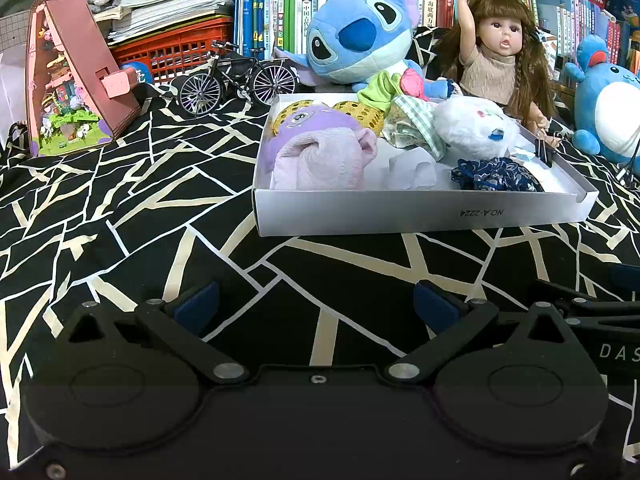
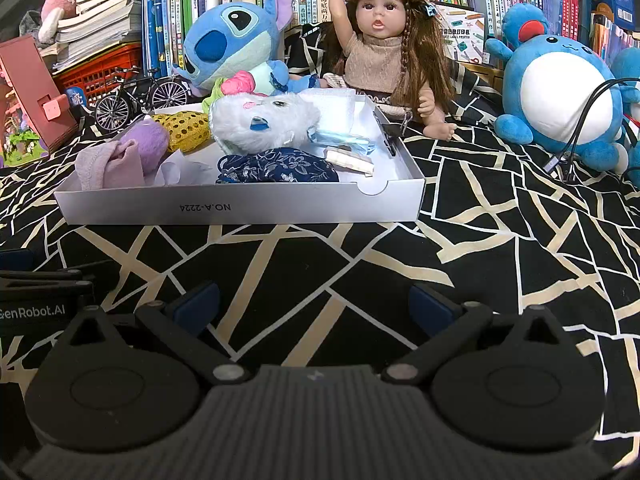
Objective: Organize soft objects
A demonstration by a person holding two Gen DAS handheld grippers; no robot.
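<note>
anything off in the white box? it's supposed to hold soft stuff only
Yes. A black binder clip sits clamped on the right wall of the box, and a small hard-looking white pack lies inside near the blue floral cloth. Neither looks soft. The rest is plush or fabric, piled loosely.

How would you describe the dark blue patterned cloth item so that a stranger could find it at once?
Find the shallow white box on the black patterned tablecloth. Along its near wall, in front of the fluffy white plush, lies the navy floral cloth. It is the only dark, printed thing among pale, fuzzy neighbours.
</note>
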